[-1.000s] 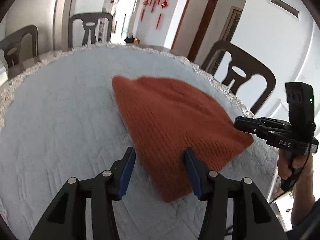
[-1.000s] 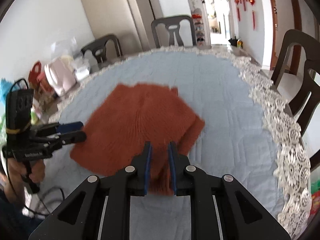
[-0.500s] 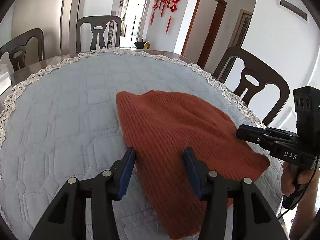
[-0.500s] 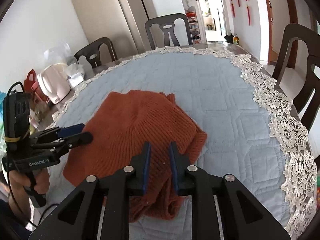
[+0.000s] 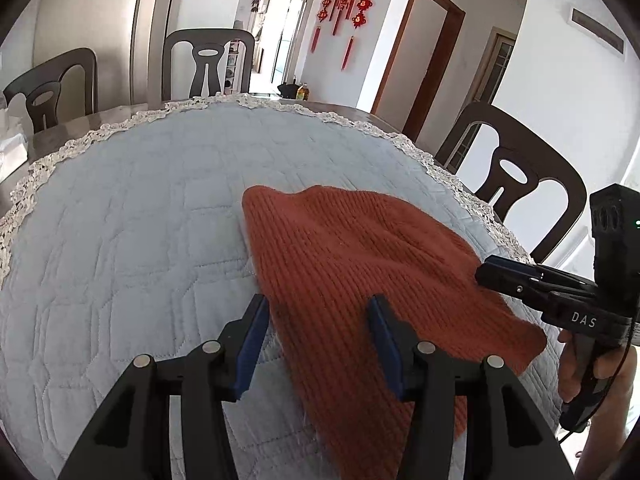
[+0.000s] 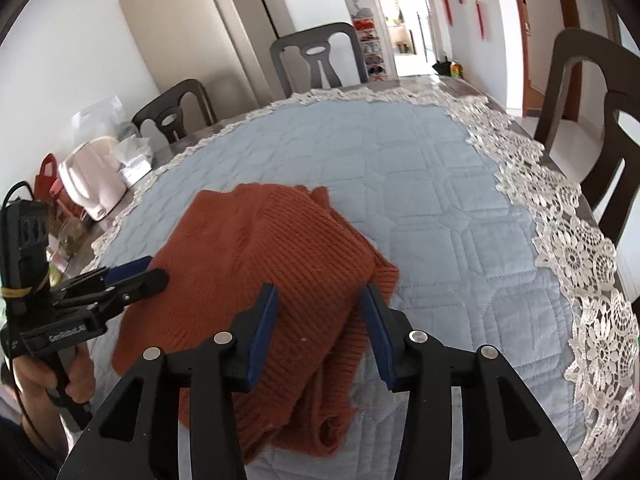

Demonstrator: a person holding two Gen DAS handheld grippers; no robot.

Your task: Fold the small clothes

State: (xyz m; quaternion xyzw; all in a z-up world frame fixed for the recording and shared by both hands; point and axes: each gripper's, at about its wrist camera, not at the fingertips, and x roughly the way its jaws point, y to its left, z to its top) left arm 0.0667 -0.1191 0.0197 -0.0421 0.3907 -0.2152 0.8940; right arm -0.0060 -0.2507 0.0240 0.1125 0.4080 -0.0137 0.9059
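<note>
Rust knit [image 6: 256, 264] could spring unfolded — right gripper [image 6: 320, 320] opening over it, left gripper [image 5: 316, 336] open, empty.

Your left wrist view sits low over the near edge of the table [image 5: 120, 208], tilted down and looking across to the far chairs and doorway; your left gripper [image 5: 318, 336] fills its bottom; your right wrist view is set much the same, close and tilted down, with the right gripper [image 6: 320, 330] at its bottom, angled a bit toward the left side of the table; both share the rust knit garment [image 5: 360, 264], the blue quilted cover, the far doorway; each view catches the other gripper at its edge.
</note>
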